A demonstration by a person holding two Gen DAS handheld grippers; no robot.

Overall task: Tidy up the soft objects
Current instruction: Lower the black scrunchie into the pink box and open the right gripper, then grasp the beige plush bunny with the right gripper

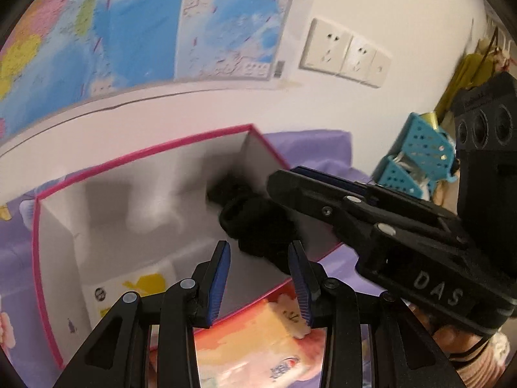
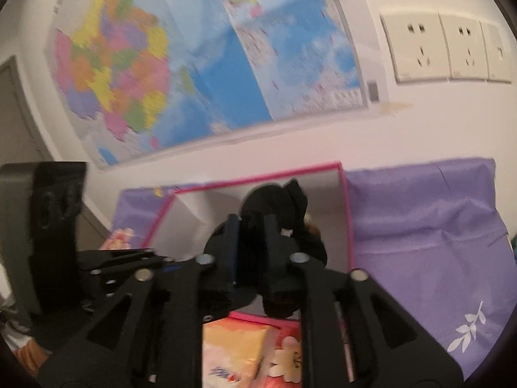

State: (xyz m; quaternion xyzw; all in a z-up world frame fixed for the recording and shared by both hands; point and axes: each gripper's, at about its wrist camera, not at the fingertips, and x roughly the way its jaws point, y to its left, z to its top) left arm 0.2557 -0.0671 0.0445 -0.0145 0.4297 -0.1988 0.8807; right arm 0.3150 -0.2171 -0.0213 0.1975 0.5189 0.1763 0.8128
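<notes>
1. Left wrist view: The left gripper (image 1: 262, 279) is pointing down at a box with a pink rim (image 1: 142, 156). Its jaws are standing apart, and nothing is sitting between the blue pads.
2. Left wrist view: The right gripper (image 1: 284, 181) is reaching in from the right side, over the right wall of the box. A black soft thing (image 1: 255, 226) is hanging at its tip, over the inside of the box. From here I cannot tell if the jaws are pressing on it.
3. Left wrist view: The box is sitting on a purple cloth (image 1: 323, 148). A wall map (image 1: 145, 26) and white wall sockets (image 1: 345, 51) are showing on the wall behind. A blue basket (image 1: 416, 158) is standing far off to the right.
4. Right wrist view: The right gripper (image 2: 252, 226) is pointing into the same box (image 2: 258, 174). The black soft thing (image 2: 278, 203) is sitting between its jaws, and the jaws are standing close on both sides of it. The picture is blurry, so I cannot tell if they are squeezing it or just letting go.
5. Right wrist view: The purple cloth (image 2: 420, 226) is lying to the right of the box. The left gripper (image 2: 122, 258) is showing as a dark shape on the left. The wall map (image 2: 194, 58) and the wall sockets (image 2: 446, 51) are up on the wall.
</notes>
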